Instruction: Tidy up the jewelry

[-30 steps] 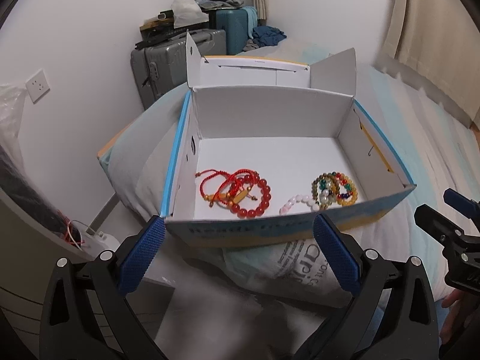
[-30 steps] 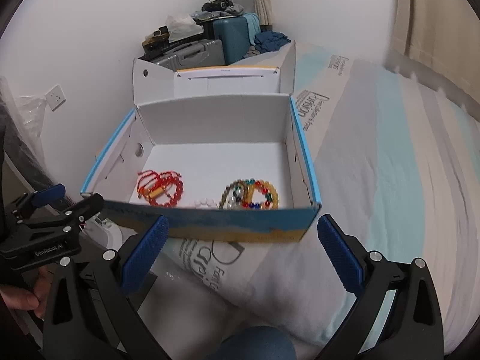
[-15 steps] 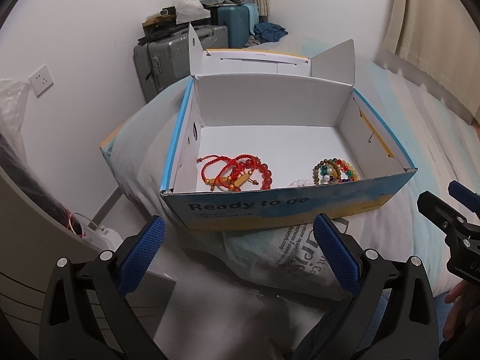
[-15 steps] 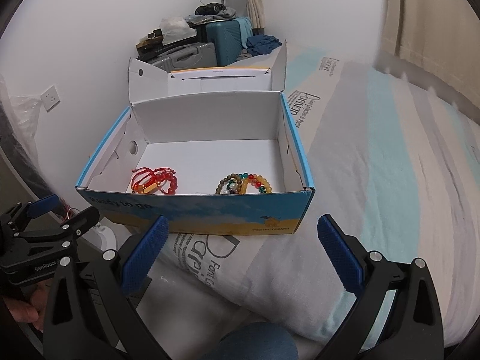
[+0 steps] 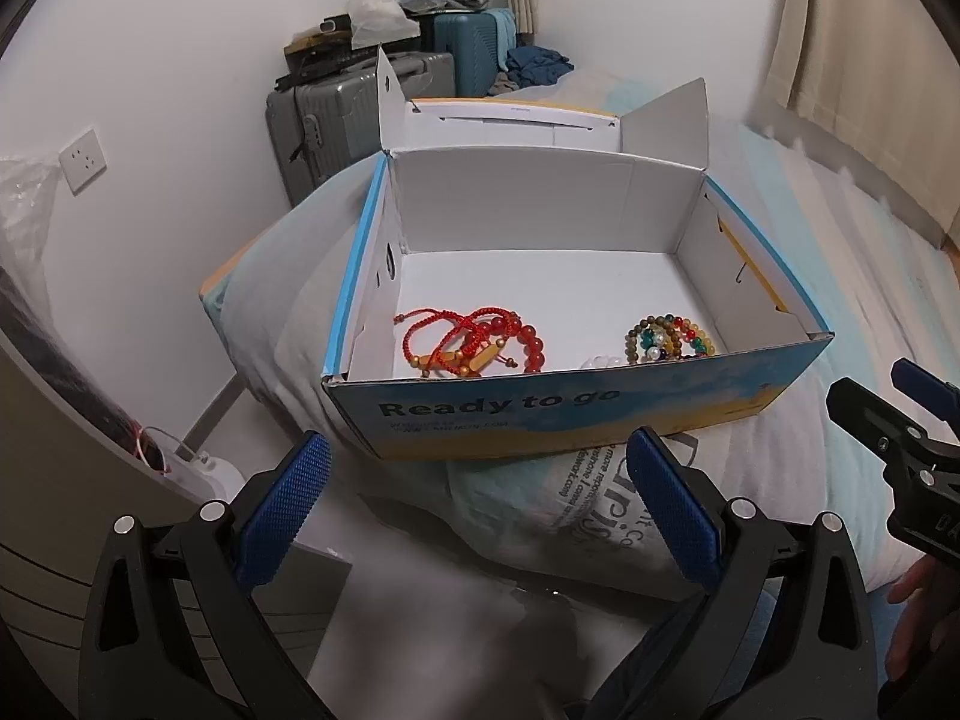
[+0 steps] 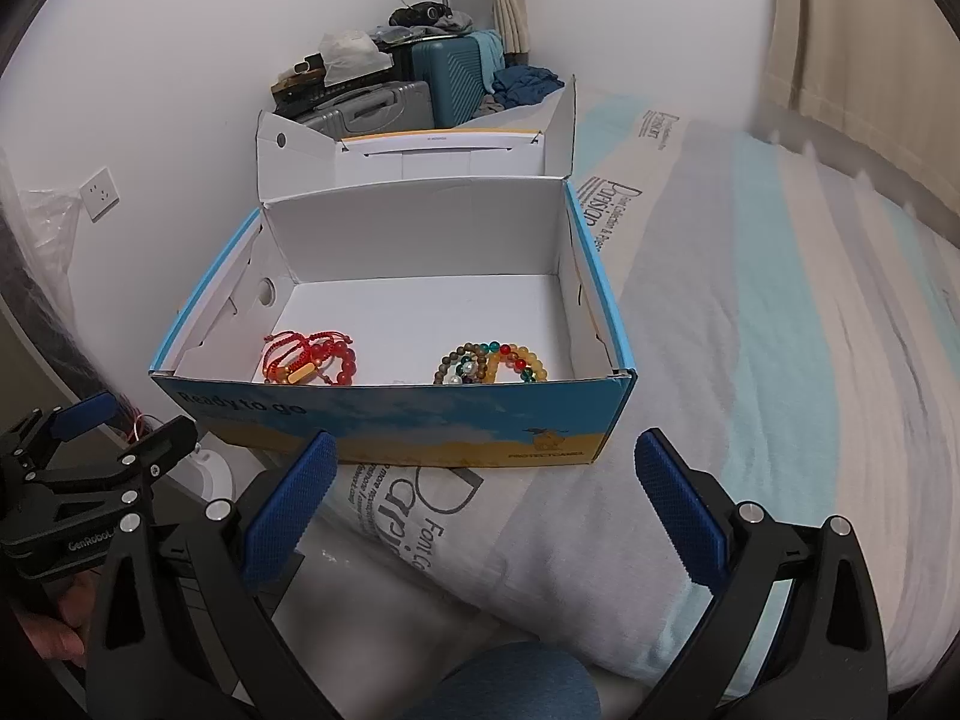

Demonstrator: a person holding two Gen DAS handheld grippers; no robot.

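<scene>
Hovering before the box [image 5: 540,414], both grippers gape wide, empty.

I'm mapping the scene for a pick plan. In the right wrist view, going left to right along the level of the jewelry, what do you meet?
White wall socket → blue cardboard box's left wall → red cord-and-bead bracelets → multicoloured bead bracelets → box's right wall → striped pale-blue and white bedding.
</scene>
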